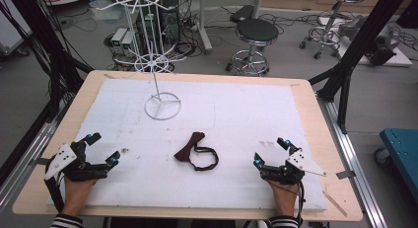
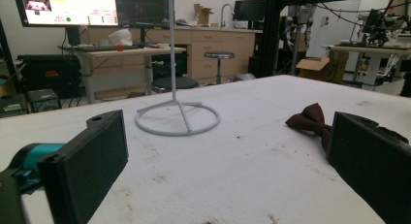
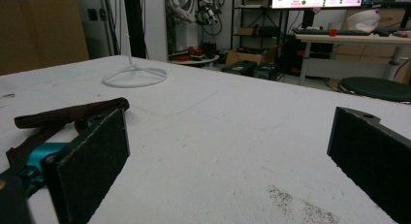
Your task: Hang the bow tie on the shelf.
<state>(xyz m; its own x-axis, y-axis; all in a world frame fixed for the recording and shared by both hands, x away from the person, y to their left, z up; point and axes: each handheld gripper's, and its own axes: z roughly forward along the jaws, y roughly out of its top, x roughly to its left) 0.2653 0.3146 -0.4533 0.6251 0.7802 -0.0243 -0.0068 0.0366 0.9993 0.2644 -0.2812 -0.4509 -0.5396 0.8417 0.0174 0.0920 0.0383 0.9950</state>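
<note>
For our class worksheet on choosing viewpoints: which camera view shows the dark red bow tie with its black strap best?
The high view: the whole dark red bow tie and its looped black strap lie unobstructed on the white foam board. The left gripper view shows it partly behind a jaw; the right gripper view shows it edge-on.

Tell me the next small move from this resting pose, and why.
Probably bring one claw, say the right claw, in toward the dark red bow tie and close on it. Both claws stand open and empty on the white board, the left claw also apart from the tie, which lies flat between them, its strap looped beside it, short of the white wire stand.
</note>
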